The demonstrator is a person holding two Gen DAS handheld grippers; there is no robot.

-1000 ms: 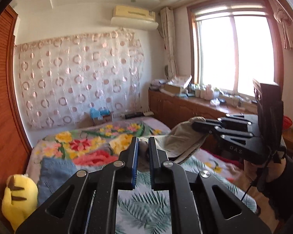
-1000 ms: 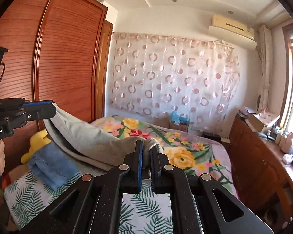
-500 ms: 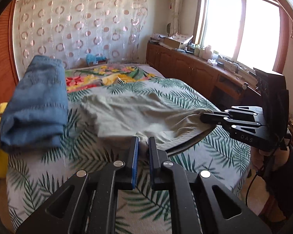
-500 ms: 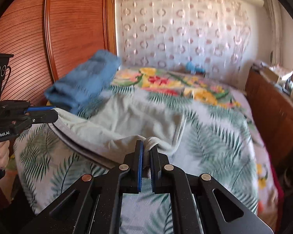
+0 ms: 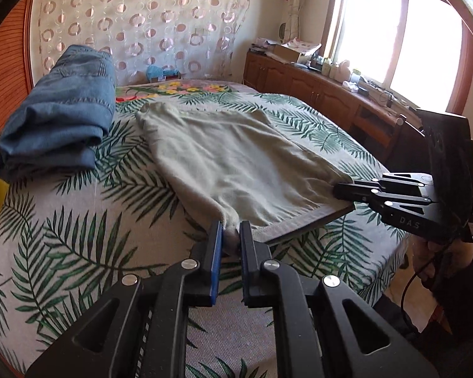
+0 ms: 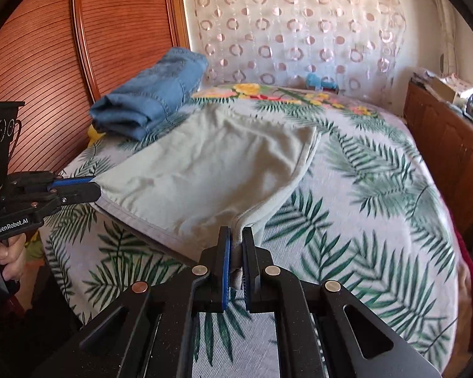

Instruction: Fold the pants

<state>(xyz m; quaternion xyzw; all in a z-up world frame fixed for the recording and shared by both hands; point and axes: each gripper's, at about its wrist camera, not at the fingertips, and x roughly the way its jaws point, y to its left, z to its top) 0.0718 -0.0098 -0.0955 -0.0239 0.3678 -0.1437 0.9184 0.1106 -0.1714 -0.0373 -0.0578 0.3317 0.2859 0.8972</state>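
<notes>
Light grey-green pants (image 5: 230, 157) lie spread on the leaf-print bedspread (image 5: 78, 220), their near edge held just above it. My left gripper (image 5: 230, 230) is shut on one near corner of the pants. My right gripper (image 6: 236, 236) is shut on the other near corner. The pants also show in the right wrist view (image 6: 211, 163). The right gripper appears at the right of the left wrist view (image 5: 340, 190), the left gripper at the left of the right wrist view (image 6: 91, 189).
Folded blue jeans (image 5: 60, 116) lie at the bed's left side, also in the right wrist view (image 6: 151, 94). A wooden wardrobe (image 6: 63, 63) stands left. A wooden cabinet (image 5: 324, 94) runs under the window on the right. A patterned curtain (image 6: 299, 37) hangs behind.
Both grippers came down from high above the bed, laying the pants flat on the bedspread. The near edge is now stretched straight between them.
</notes>
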